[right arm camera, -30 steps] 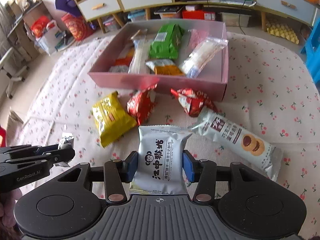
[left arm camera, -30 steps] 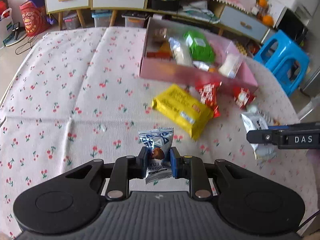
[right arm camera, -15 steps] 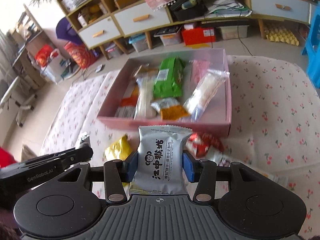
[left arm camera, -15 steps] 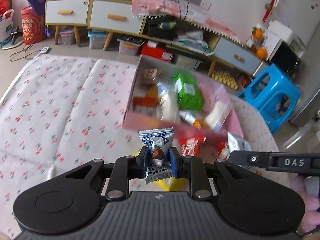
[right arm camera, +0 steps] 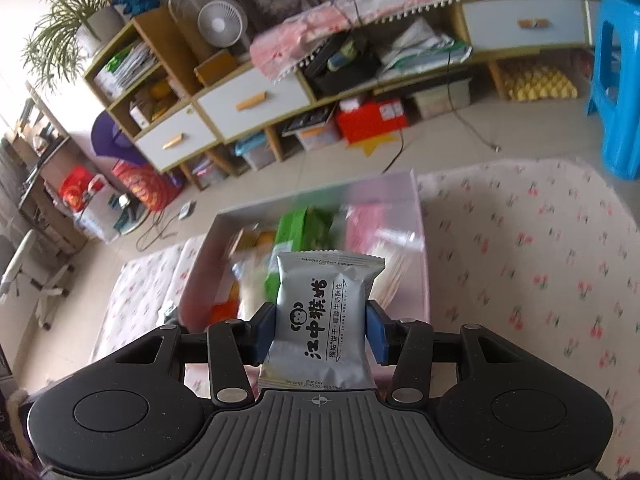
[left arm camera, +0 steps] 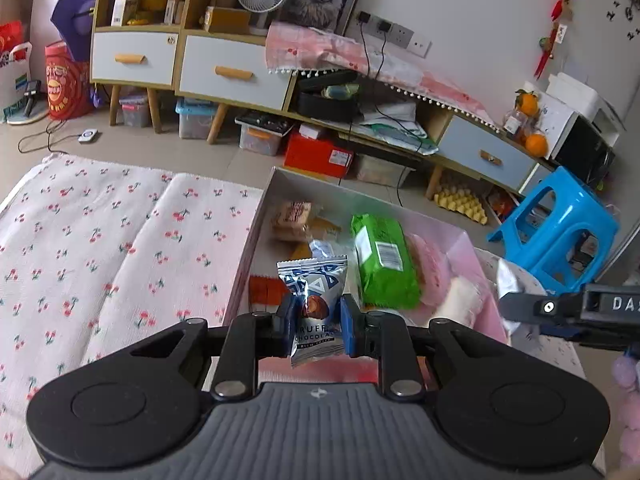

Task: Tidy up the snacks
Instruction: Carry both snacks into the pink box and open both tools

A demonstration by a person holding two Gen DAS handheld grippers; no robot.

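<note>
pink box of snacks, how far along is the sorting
Done: the pink box already holds several snacks, among them a green packet. In hand: the left gripper is shut on a small truffle chocolate packet, the right gripper on a silver biscuit packet, both in front of the box. Left: dropping these two in; whether any remain on the cloth is out of view.

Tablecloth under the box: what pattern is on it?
Pale pink tablecloth with small red cherry sprigs; it shows best in the left wrist view.
</note>
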